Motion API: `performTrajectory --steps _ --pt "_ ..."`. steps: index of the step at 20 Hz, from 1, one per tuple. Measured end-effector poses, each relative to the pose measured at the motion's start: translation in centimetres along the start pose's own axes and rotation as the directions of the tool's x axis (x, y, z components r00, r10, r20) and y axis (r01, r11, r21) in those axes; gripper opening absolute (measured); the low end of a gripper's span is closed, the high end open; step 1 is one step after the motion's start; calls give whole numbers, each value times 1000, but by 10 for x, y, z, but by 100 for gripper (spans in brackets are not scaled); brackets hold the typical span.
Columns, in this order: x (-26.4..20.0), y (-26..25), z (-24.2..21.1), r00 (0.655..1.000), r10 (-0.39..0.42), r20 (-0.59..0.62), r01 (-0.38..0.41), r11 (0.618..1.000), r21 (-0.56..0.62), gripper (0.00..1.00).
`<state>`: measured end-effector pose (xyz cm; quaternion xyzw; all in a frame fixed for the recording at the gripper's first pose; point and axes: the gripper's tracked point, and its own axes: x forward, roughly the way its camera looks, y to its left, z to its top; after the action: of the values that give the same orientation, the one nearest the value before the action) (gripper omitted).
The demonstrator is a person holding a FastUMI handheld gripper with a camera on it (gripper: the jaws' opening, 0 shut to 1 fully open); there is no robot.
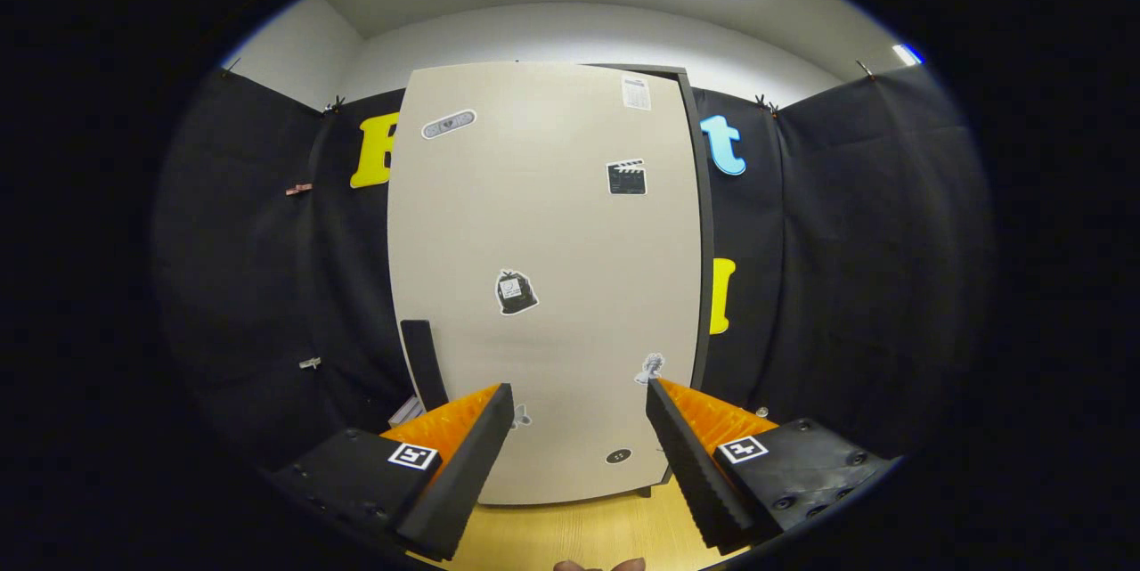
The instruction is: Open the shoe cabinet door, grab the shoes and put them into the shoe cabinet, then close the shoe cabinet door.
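Observation:
A tall beige shoe cabinet door (543, 277) stands straight ahead of me, with several small stickers on it. A dark vertical handle (424, 364) sits low on the door's near left edge, just beyond my left finger. A dark cabinet frame (704, 241) shows along the door's right side, and the door looks nearly flush with it. My gripper (579, 397) is open, its fingers spread wide with nothing between them, pointing at the door's lower part. A pale corner (406, 411) of something peeks out low beside the handle; I cannot tell what it is.
Black cloth walls (855, 268) close in on both sides of the cabinet. A light wooden floor (579, 535) runs from under my fingers to the cabinet's foot. Part of a hand (598, 565) shows below the fingers.

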<state>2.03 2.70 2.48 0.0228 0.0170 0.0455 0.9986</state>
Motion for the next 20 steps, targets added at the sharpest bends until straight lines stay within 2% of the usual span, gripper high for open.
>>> performTrajectory --steps 20 --pt "7 2 -10 1000 -4 -26 4 1000 -16 98"
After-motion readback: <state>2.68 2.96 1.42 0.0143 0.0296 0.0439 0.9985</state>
